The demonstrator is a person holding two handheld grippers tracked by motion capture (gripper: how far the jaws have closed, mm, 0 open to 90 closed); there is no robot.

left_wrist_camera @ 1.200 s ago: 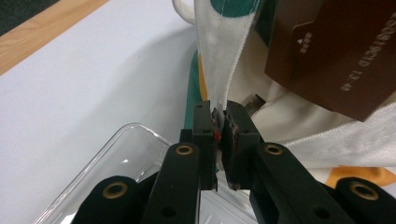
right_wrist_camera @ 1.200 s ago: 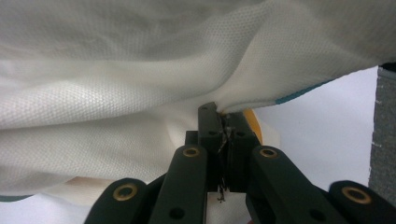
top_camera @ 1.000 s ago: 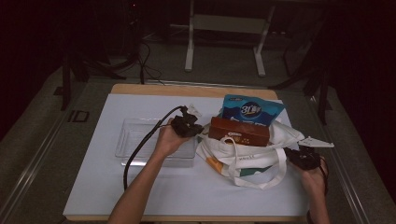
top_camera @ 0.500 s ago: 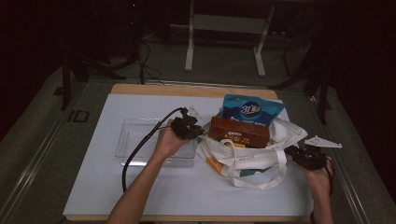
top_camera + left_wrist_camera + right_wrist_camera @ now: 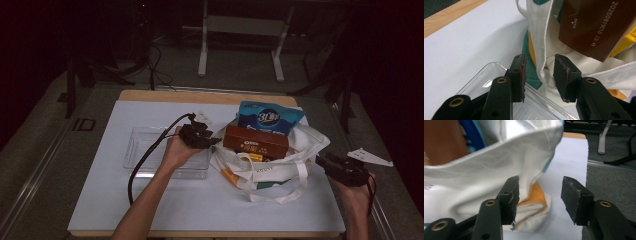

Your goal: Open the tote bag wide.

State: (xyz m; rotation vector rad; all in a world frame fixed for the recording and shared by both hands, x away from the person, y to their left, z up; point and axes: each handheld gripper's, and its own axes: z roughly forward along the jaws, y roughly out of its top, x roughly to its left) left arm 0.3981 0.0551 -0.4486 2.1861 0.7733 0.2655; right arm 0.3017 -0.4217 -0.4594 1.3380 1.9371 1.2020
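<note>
A white tote bag [image 5: 270,172] with green and orange print lies at the table's right. In it stand a brown box [image 5: 256,141] and a blue packet [image 5: 269,119]. My left gripper [image 5: 212,141] is at the bag's left rim, and its jaws have just been opening. In the left gripper view the bag's hemmed rim [image 5: 541,50] hangs loose between the jaws of the left gripper [image 5: 539,72], below the brown box [image 5: 594,27]. My right gripper [image 5: 320,161] is at the bag's right end. Its jaws have also just been opening; the right gripper [image 5: 540,195] is open, with bag cloth [image 5: 499,175] just beyond it.
A clear plastic tray [image 5: 145,150] lies left of the bag, under my left hand; its corner [image 5: 486,77] is below the left jaw. The white mat [image 5: 150,200] covers the table, with a wooden strip [image 5: 150,95] at the far edge. The table's right edge is close to my right hand.
Both grippers' jaws have spread and let go of the bag's rim. My right gripper has drawn slightly right, away from the bag. The left hand has stayed in place.
</note>
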